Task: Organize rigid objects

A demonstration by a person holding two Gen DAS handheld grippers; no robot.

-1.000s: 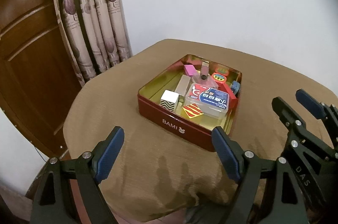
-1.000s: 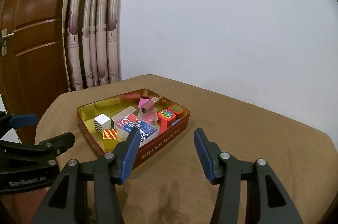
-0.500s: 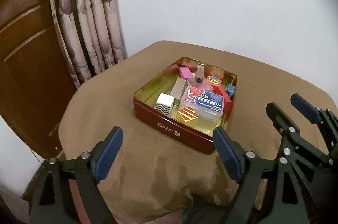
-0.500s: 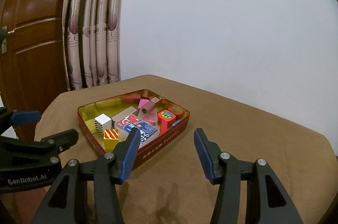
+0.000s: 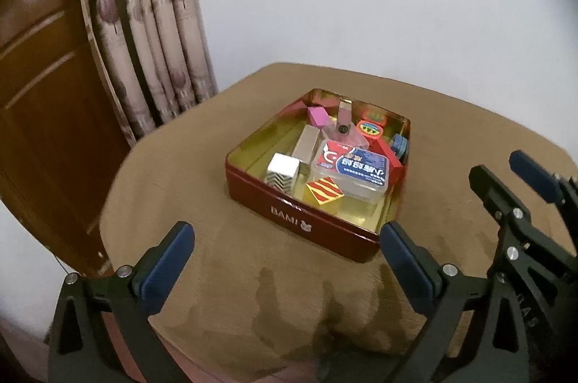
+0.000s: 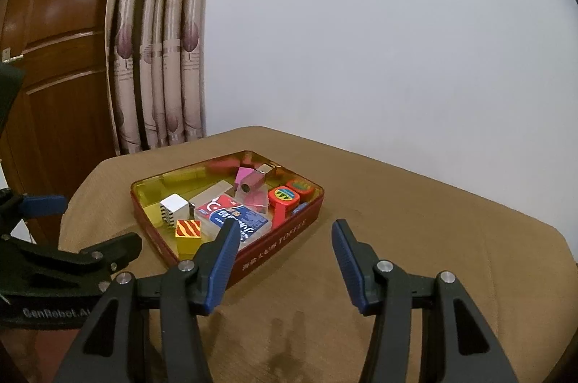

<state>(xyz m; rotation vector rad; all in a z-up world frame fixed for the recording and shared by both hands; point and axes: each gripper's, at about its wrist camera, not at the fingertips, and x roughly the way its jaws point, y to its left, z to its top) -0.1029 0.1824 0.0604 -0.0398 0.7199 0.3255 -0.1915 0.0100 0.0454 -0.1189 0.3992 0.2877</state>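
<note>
Your red tin is glossy painted metal, mirror-gold inside. The card box is clear shiny plastic. Matt, napped brown cloth covers the tabletop. Behind, you have a varnished wooden door.

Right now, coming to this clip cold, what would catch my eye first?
The red tin in the middle of the brown-covered table, crammed with small bright objects: a clear plastic case with a red and blue label, a zigzag-patterned cube, a yellow block with red stripes. Next, the left gripper and right gripper, both open and empty, short of the tin.
</note>
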